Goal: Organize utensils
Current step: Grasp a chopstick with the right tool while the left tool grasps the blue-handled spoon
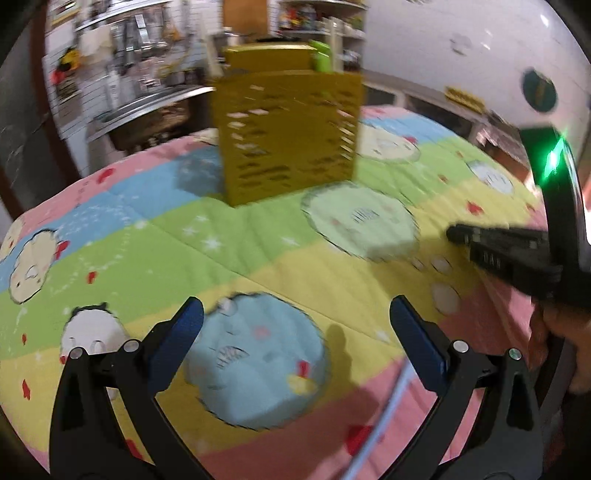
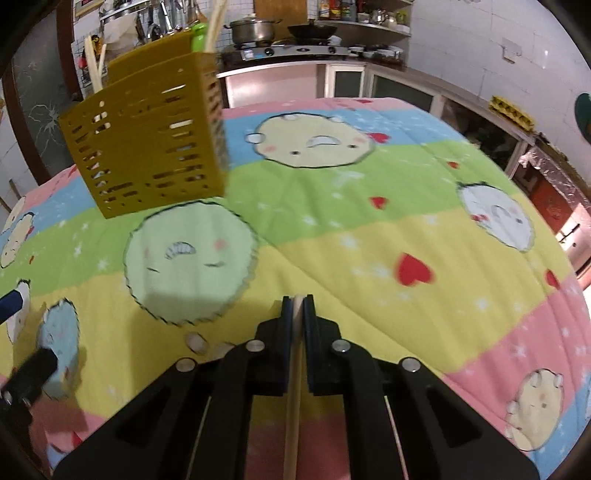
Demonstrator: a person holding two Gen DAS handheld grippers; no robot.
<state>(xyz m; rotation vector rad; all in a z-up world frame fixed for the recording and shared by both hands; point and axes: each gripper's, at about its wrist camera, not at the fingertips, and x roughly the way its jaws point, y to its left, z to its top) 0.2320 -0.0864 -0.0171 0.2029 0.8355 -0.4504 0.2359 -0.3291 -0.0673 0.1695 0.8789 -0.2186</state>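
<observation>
Right claw (image 2: 297,301): my blue-padded black claw is pinched tight on a pale wooden chopstick (image 2: 292,413), which runs back between the pads toward the camera.
Left claw (image 1: 295,321): my other claw gapes wide over the cloth with nothing between its pads.
Holder: the mustard-yellow slotted plastic utensil holder (image 2: 147,147) stands upright on the worktop, ahead and left of my right claw and well apart from it.
Holder contents: pale chopsticks (image 2: 216,26) and a green-handled utensil (image 2: 199,37) stick up from it.
Worktop: a striped pastel cloth with cartoon faces and red hearts (image 2: 406,229) covers it.
Blur: the left view is smeared; my right claw (image 1: 480,243) shows there at the right edge.
</observation>
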